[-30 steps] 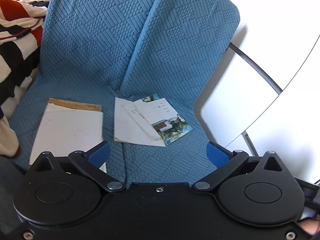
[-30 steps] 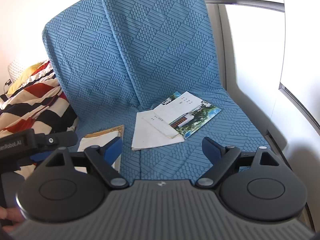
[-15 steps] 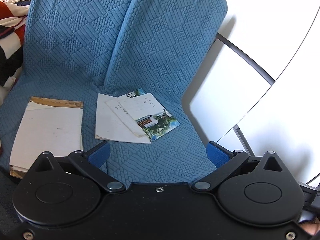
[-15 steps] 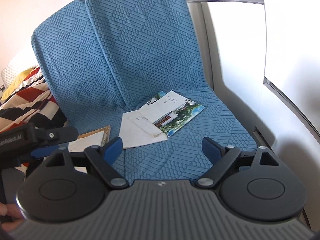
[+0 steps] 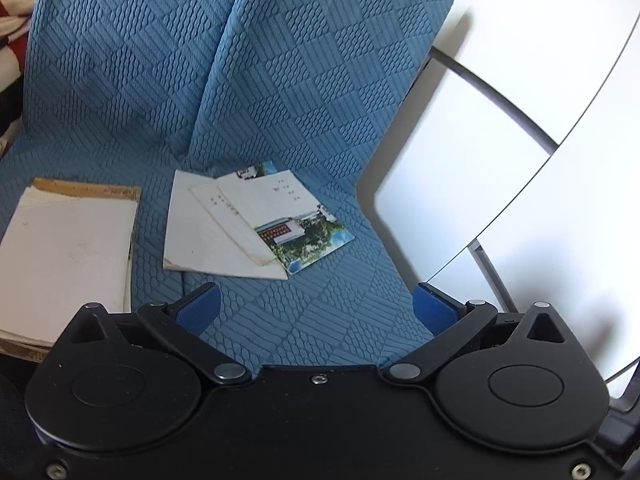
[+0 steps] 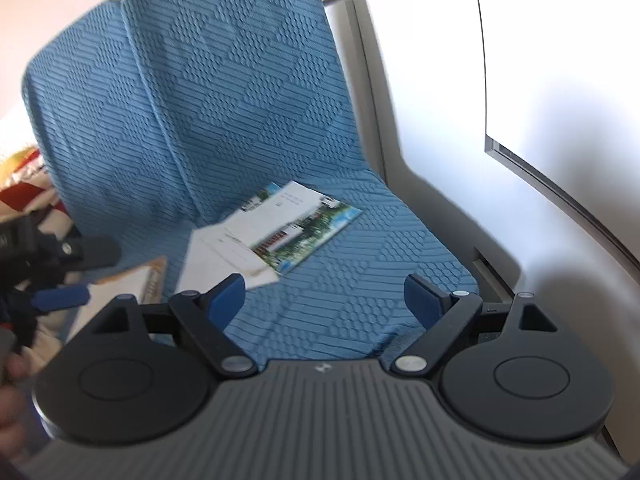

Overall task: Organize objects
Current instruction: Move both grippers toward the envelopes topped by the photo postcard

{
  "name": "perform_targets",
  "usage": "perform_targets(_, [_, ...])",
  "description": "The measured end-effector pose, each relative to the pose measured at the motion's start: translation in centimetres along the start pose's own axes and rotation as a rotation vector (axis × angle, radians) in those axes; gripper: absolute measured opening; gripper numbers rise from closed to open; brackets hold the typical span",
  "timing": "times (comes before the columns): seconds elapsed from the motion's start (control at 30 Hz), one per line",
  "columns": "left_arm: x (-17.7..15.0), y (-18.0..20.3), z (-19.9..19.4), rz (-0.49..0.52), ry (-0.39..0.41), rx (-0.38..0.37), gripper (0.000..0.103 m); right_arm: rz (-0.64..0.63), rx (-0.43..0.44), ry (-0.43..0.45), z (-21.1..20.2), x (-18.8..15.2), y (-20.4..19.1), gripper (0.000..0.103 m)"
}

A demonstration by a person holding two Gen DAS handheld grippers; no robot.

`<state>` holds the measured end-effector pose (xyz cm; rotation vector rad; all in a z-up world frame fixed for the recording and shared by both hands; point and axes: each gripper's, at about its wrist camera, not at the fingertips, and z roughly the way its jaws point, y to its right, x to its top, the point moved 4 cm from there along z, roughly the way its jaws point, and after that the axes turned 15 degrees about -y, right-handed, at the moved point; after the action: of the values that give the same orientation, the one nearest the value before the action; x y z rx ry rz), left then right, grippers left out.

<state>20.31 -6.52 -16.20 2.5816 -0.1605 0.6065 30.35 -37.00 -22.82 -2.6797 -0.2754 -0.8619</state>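
Left wrist view: the left gripper (image 5: 316, 306) is spread wide with nothing between its blue pads, above the front edge of the blue seat (image 5: 328, 320); on the seat lie a brochure (image 5: 288, 220) overlapping a white booklet (image 5: 204, 236), and, apart to their left, a white pad (image 5: 68, 248). Right wrist view, somewhat blurred: the right gripper (image 6: 324, 300) is likewise spread wide and empty over the seat (image 6: 360, 304), with the brochure (image 6: 300, 228) beyond it and the pad (image 6: 128, 284) at left.

Both tools — left tool (image 5: 316, 304), right tool (image 6: 324, 300) — have black round-hinged frames, blue pads, silver pivot screws.
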Motion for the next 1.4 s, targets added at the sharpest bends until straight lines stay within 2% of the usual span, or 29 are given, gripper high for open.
perform_targets(0.4, [1.1, -0.4, 3.6, 0.006, 0.001, 0.046, 0.102, 0.044, 0.002, -0.002, 4.1, 0.0, 1.0, 0.088])
perform_targets(0.97, [3.7, -1.5, 10.1, -0.037, -0.041, 0.087, 0.102, 0.164, -0.02, 0.102, 9.4, 4.2, 2.7, 0.088])
perform_targets(1.27, [5.1, -2.4, 14.2, -0.082, -0.068, 0.108, 0.102, 0.164, 0.016, 0.076, 14.3, 6.6, 4.0, 0.088])
perform_targets(1.4, [5.7, -2.5, 16.1, -0.086, -0.082, 0.117, 0.101, 0.174, 0.024, 0.037, 17.0, 7.3, 4.8, 0.087])
